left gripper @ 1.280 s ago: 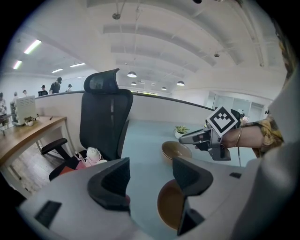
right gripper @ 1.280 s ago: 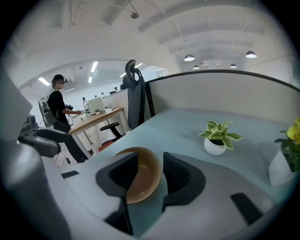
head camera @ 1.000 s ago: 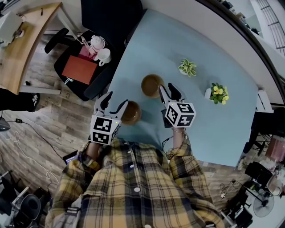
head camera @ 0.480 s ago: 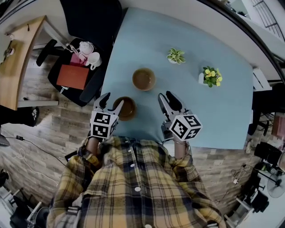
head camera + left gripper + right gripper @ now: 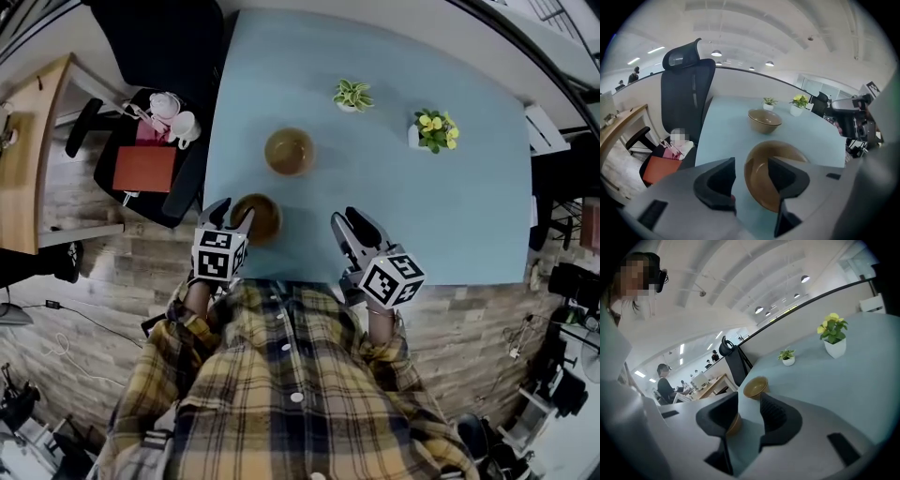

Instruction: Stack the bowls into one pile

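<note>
Brown bowl [image 5: 261,217] — its rim between the left tool [image 5: 751,176], jaws closing

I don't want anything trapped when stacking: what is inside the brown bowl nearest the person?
The near brown round bowl holds no loose item that shows. One jaw of the closing left tool hangs inside its rim, the other outside. That jaw covers part of its floor.

We see a near brown round bowl [image 5: 255,216] & a far brown round bowl [image 5: 289,151], a light-blue table top [image 5: 450,216], our yellow-black checked shirt [image 5: 281,394].
</note>
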Available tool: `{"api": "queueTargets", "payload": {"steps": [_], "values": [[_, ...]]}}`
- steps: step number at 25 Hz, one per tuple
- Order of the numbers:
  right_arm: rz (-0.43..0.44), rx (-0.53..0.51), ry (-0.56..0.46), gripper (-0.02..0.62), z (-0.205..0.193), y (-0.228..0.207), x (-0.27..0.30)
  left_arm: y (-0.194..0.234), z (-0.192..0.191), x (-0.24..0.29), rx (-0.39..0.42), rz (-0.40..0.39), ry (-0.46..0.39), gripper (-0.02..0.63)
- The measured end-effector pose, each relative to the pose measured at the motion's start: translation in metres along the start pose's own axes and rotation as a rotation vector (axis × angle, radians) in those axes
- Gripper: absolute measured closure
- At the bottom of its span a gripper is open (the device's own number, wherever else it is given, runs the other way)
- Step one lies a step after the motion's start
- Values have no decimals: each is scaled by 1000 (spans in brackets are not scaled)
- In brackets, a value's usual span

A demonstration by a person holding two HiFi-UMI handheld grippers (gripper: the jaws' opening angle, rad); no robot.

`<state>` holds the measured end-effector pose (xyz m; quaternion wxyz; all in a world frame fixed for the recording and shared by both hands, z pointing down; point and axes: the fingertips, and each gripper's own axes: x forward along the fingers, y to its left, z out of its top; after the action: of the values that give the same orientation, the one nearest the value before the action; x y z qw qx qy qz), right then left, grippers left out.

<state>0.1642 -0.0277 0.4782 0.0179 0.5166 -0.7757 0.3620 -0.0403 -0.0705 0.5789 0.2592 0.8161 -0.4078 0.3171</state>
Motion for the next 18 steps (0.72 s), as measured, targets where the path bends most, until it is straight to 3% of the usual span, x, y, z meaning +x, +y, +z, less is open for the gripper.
{"api": "queueTargets", "payload": {"steps": [9,14,18], "values": [[-2,48,-11,445,-17,0,-16,4,-15,-3,-52,29,11,486],[1,60,-9,445,-21,3,-18,5,-20,-6,-110,34,19,591],[0,60,-13,445,-19,2,-18,4,-21,-8,-168,16,14,598]]}}
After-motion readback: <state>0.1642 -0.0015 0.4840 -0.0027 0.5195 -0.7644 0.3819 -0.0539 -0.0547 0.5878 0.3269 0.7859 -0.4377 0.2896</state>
